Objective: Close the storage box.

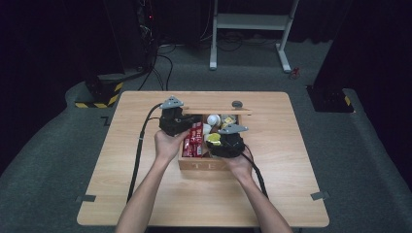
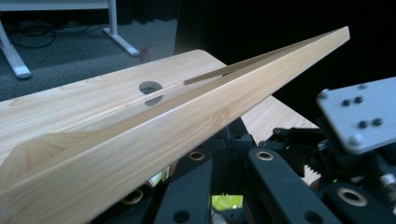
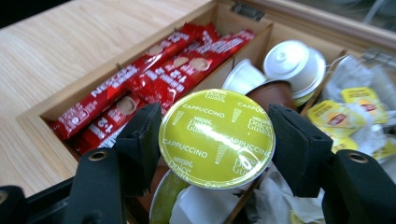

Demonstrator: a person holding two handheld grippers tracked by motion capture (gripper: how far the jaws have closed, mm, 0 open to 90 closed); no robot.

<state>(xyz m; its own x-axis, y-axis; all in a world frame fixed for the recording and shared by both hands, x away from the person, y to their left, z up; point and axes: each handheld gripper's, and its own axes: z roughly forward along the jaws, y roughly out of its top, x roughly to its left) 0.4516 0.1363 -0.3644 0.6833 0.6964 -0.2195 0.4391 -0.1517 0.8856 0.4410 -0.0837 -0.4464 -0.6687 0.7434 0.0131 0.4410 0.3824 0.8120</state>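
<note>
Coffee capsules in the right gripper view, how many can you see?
4, maybe more hidden: green cappuccino capsule between the right tongs; brown capsule behind it; two white capsules farther back.

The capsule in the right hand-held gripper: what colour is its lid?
Yellow-green, with white lettering; clearest in the right gripper view.

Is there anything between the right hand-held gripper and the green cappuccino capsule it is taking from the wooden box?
Nothing visible does. The right hand-held gripper already has the cappuccino capsule between its pads, touching both rims, above the wooden box. The left hand-held gripper holds the lid open.
</note>
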